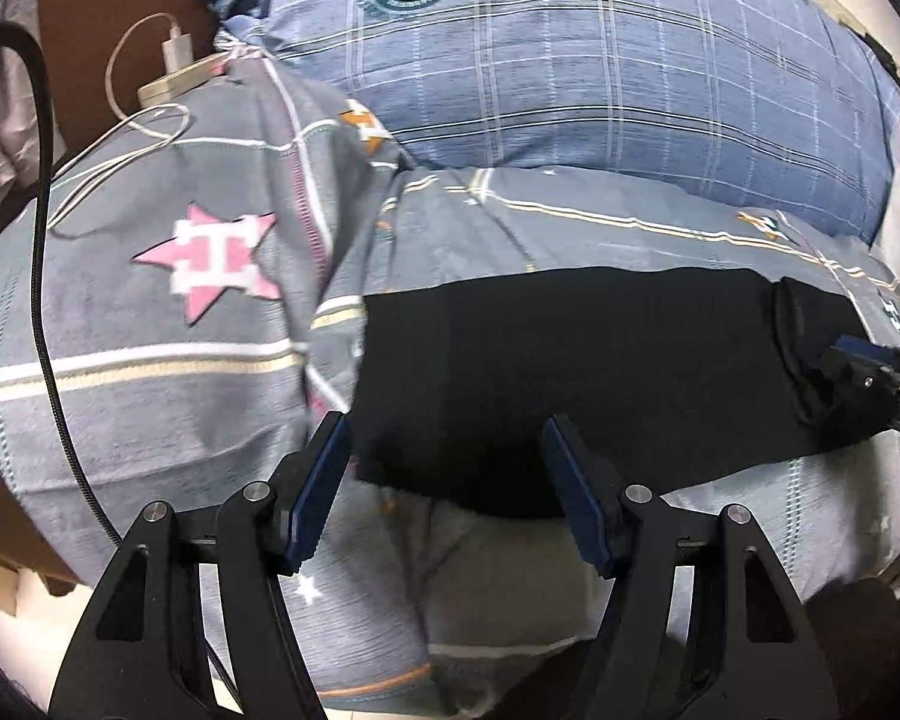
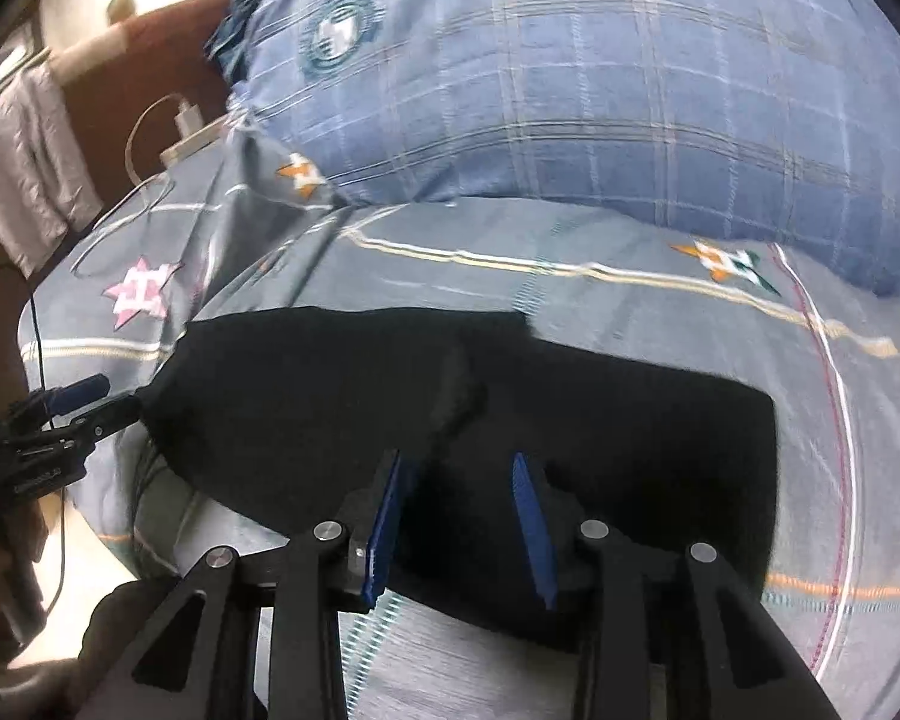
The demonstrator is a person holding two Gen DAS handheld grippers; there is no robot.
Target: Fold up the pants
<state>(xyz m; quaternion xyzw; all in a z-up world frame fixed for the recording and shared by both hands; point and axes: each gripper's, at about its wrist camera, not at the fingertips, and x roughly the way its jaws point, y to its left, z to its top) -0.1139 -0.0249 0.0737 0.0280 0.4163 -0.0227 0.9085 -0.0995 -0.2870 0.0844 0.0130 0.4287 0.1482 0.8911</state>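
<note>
- The left gripper [image 1: 444,492] is standing wide, with nothing between its jaws, over the near left edge of the pants [image 1: 570,372].
- The right gripper [image 2: 459,531] is standing narrower, jaws apart, over the pants' right part; no cloth is being pinched.
- The black pants are lying folded flat on the grey bedsheet [image 1: 150,360].
- A blue pillow [image 1: 600,90] is lying behind them.
- A white charger [image 1: 177,54] is sitting far left.

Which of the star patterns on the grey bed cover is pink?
The large pink star, left of the black pants near the white cable; the other stars are orange or green.
</note>
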